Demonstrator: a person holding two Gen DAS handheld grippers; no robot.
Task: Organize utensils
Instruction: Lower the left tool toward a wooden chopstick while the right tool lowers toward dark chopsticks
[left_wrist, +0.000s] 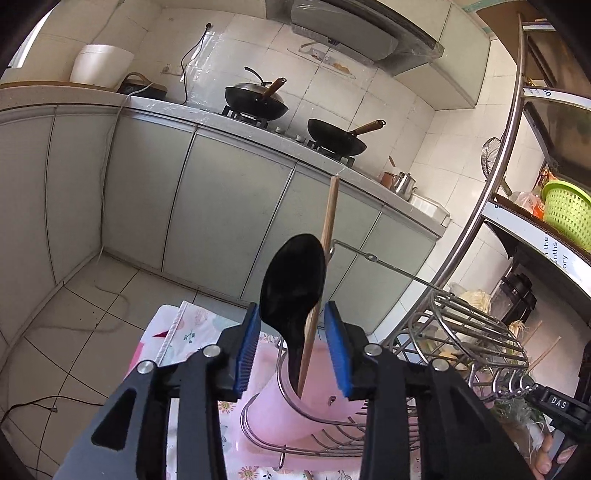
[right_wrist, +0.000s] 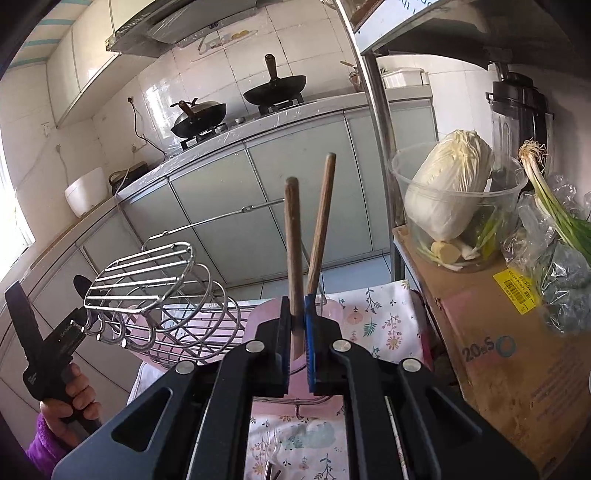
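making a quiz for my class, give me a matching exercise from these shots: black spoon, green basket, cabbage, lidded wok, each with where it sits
Things:
1. black spoon
2. green basket
3. cabbage
4. lidded wok

Places:
A. in a clear plastic bowl
B. on the stove burner
C. standing in the pink holder
D. on a rack shelf

Pairs: 1-C, 2-D, 3-A, 4-B
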